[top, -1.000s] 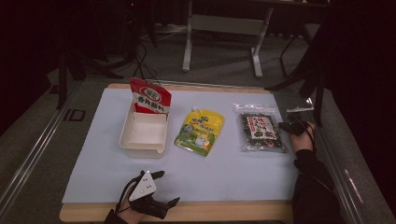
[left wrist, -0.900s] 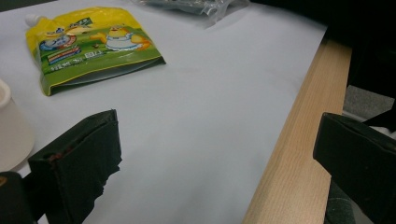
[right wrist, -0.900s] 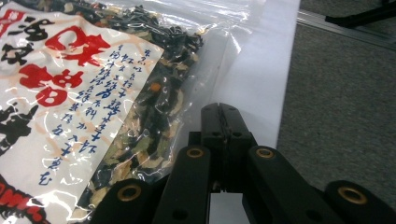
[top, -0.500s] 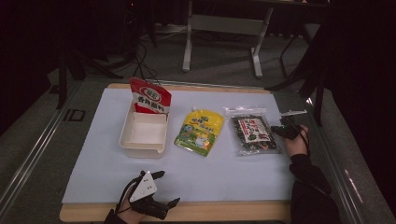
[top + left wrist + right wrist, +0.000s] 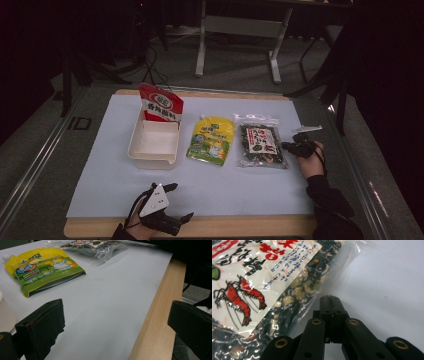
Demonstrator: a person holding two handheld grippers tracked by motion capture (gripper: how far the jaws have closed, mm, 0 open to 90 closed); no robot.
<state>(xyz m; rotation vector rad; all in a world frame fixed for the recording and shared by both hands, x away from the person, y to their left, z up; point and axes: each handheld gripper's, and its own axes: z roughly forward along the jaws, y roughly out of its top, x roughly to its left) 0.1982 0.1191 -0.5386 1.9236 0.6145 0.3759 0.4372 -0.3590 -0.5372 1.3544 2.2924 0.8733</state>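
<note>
A clear bag of dark dried food with a red shrimp label [image 5: 260, 145] [image 5: 262, 290] lies flat on the right of the white sheet. My right gripper [image 5: 289, 147] [image 5: 330, 300] is shut, low over the sheet, with its tip against the bag's right edge; I cannot tell if any film is pinched. A yellow-green spouted pouch [image 5: 212, 141] [image 5: 45, 270] lies in the middle. A white bin [image 5: 135, 150] sits to the left, with a red pouch [image 5: 161, 105] standing at its far end. My left gripper [image 5: 181, 202] [image 5: 116, 327] rests open at the front edge, holding nothing.
The white sheet [image 5: 100, 170] covers a wooden table whose front edge [image 5: 225, 227] [image 5: 160, 315] runs under my left gripper. A corner of the bin [image 5: 5, 315] is close to its left jaw. Dark floor, cables and a metal stand [image 5: 240, 30] lie beyond the table.
My right gripper has moved left, staying shut, and the clear bag has slid left with it, closer to the yellow-green pouch. The left gripper has stayed put.
</note>
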